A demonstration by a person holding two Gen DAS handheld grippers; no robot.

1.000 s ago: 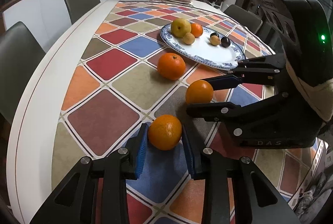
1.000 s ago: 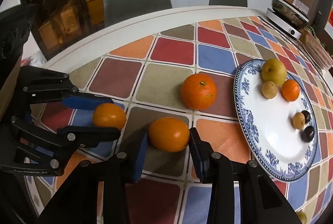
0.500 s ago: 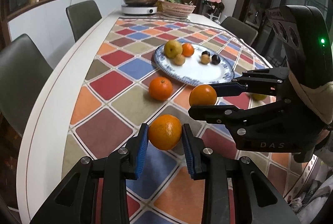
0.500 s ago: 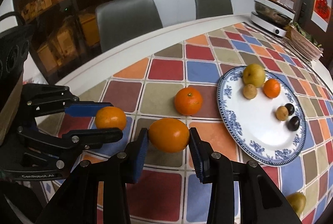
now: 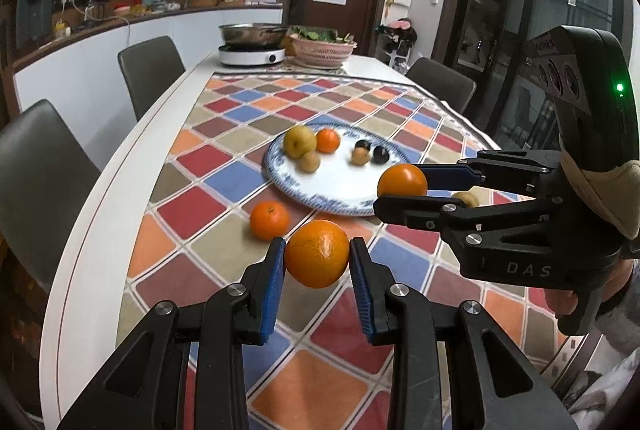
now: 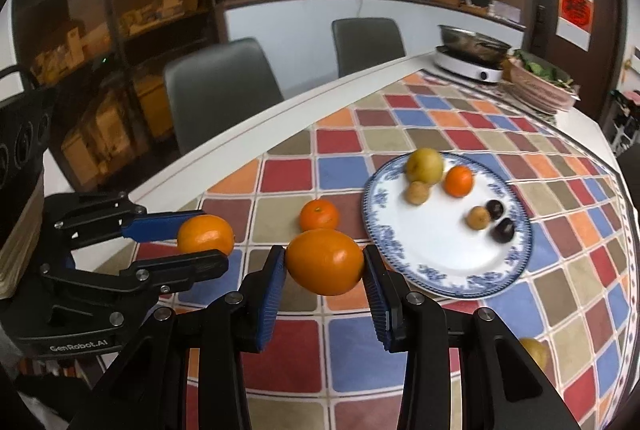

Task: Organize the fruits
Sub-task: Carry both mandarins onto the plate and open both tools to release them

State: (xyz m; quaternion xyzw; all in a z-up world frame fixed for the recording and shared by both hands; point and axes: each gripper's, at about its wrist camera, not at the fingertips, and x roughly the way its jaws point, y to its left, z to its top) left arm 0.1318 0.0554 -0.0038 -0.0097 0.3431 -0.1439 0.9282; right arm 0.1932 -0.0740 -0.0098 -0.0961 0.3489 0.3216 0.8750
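My left gripper (image 5: pixel 318 262) is shut on an orange (image 5: pixel 317 253), held in the air above the checked tablecloth. My right gripper (image 6: pixel 324 264) is shut on a second orange (image 6: pixel 325 261), also lifted. Each gripper shows in the other's view: the right gripper (image 5: pixel 400 190) with its orange (image 5: pixel 402 181), the left gripper (image 6: pixel 192 240) with its orange (image 6: pixel 205 233). A third orange (image 5: pixel 269 221) (image 6: pixel 319 215) lies on the cloth just short of the blue-rimmed plate (image 5: pixel 340 196) (image 6: pixel 436 262). The plate holds a yellow pear (image 6: pixel 425 165), a small orange (image 6: pixel 458 181) and several small brown and dark fruits.
A yellowish fruit (image 6: pixel 534 352) lies on the cloth near the right edge, also seen behind the right gripper's fingers as a small fruit (image 5: pixel 464 199). An induction cooker with a pan (image 5: pixel 252 48) and a basket (image 5: pixel 322 48) stand at the far end. Grey chairs (image 5: pixel 150 74) line the left side.
Both grippers have risen from the table, each carrying its orange, and tilted up so more of the room shows. The third orange and the plate stay where they were.
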